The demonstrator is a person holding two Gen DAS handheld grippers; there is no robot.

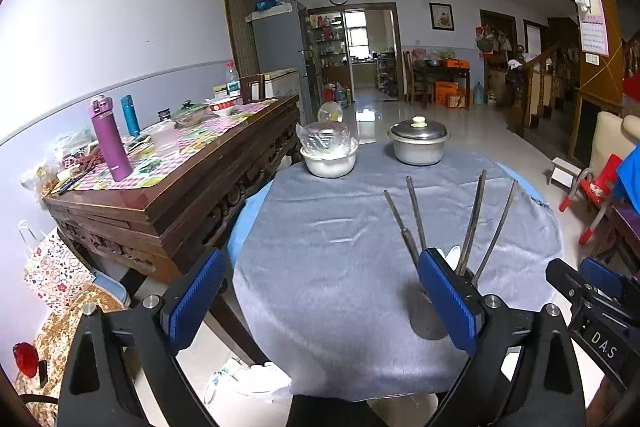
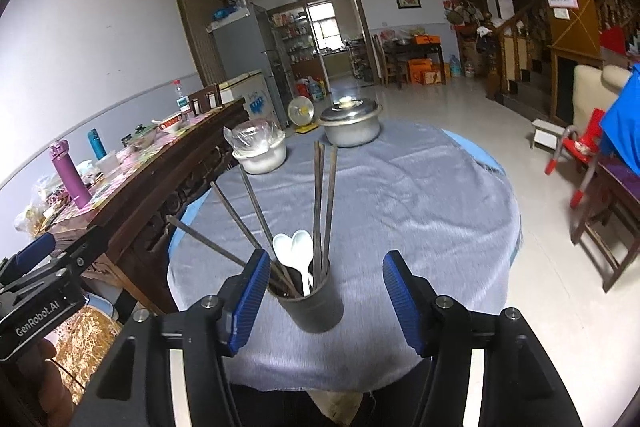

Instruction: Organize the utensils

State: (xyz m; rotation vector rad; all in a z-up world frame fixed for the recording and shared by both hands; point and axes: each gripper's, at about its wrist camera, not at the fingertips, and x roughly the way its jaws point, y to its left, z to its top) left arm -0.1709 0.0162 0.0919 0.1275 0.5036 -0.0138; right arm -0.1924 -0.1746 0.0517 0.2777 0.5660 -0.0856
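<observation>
A dark grey utensil cup (image 2: 316,307) stands near the front of the round table's grey cloth (image 2: 400,195). It holds several dark chopsticks (image 2: 320,203) and two white spoons (image 2: 294,247). My right gripper (image 2: 324,303) is open, its blue pads on either side of the cup without touching it. My left gripper (image 1: 320,303) is open and empty, to the left of the cup (image 1: 428,319), whose chopsticks (image 1: 472,223) fan up behind its right finger (image 1: 448,303).
A white bowl with a plastic-wrapped dish (image 1: 330,157) and a lidded metal pot (image 1: 418,143) stand at the table's far edge. A cluttered wooden sideboard (image 1: 172,187) is close on the left. A red child's chair (image 2: 576,155) and wooden furniture stand right.
</observation>
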